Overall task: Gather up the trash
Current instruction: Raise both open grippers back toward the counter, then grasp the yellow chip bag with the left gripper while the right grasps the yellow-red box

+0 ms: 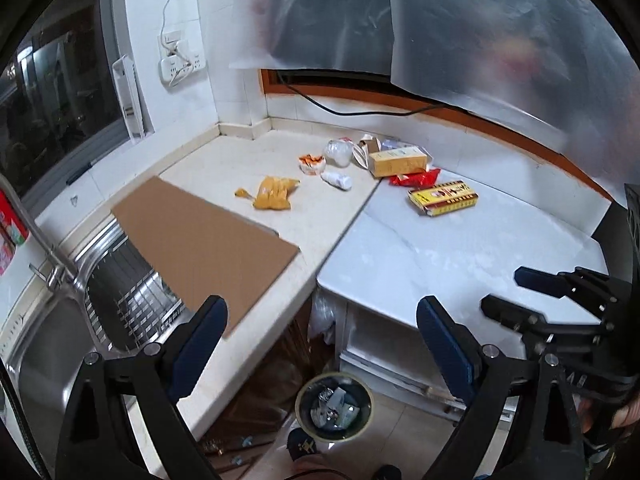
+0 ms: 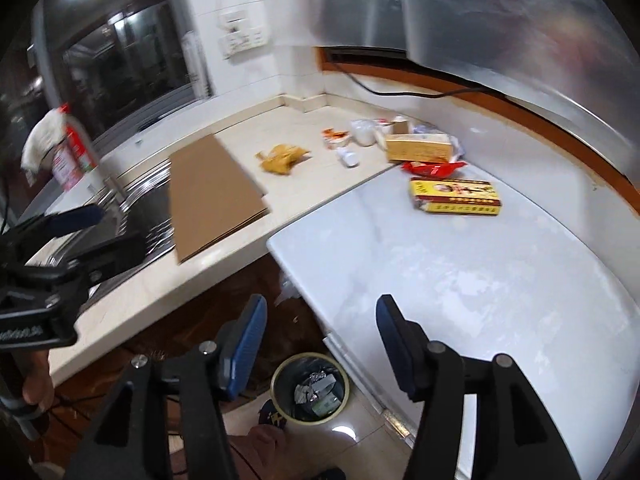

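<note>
Trash lies on the corner counter: a yellow crumpled bag (image 1: 272,193) (image 2: 283,157), a small white bottle (image 1: 337,179) (image 2: 347,157), an orange-white wrapper (image 1: 311,162), a clear plastic cup (image 1: 338,152), a yellow carton (image 1: 398,162) (image 2: 418,148), a red wrapper (image 1: 416,178) (image 2: 434,168) and a yellow-red flat box (image 1: 443,197) (image 2: 456,197). A round bin (image 1: 334,405) (image 2: 310,387) with trash in it stands on the floor below. My left gripper (image 1: 322,340) is open and empty, held above the bin. My right gripper (image 2: 318,344) is open and empty too.
A brown cardboard sheet (image 1: 204,240) (image 2: 212,196) lies over the sink's (image 1: 52,360) edge. A faucet (image 1: 40,240) stands at the left. A white tabletop (image 1: 460,256) (image 2: 460,272) adjoins the counter. A black cable (image 1: 360,110) runs along the back wall. Foil sheeting (image 1: 500,40) hangs above.
</note>
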{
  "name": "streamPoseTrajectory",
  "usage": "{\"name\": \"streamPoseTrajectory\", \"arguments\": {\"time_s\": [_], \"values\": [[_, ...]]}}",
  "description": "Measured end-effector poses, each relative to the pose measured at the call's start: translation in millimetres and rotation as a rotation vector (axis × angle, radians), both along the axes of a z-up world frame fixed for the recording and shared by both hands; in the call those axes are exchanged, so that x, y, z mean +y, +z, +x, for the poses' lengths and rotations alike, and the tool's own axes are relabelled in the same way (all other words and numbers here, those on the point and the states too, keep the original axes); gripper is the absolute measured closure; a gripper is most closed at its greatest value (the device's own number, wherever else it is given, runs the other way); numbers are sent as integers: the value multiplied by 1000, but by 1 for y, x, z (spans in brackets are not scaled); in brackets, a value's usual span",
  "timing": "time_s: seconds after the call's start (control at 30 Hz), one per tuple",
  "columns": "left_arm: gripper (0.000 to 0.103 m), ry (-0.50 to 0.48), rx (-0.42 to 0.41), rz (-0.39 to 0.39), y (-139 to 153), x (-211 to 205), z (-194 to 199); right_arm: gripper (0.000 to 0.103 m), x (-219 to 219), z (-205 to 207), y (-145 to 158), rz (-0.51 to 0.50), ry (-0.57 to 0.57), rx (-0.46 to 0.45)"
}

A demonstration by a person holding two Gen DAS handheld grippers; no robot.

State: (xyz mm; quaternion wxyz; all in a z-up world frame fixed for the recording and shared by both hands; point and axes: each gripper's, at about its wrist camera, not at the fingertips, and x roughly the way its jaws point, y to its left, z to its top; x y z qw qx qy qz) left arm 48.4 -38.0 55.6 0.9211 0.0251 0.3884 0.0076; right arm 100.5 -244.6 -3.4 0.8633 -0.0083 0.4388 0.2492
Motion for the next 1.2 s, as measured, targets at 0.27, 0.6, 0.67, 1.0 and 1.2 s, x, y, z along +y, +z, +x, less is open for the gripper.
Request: {"name": "streamPoseTrajectory", "arguments": {"time_s": [0.27, 0.6, 0.67, 1.0, 1.2], "values": [[8, -22, 29, 16, -4, 33, 74, 35, -6, 56, -4, -14, -164, 25], [8, -25, 155, 21, -51, 82, 208, 27, -14, 151, -29, -4, -416, 123], [8, -22, 177, 14, -63, 89, 230, 25, -18, 169, -37, 5, -472, 145], [8, 25, 263, -32, -115, 109, 320, 15, -33, 256, -92, 0, -769, 243], [8, 37, 291, 5, -137, 108, 352, 12, -30, 278, -119, -65, -865, 317]]}}
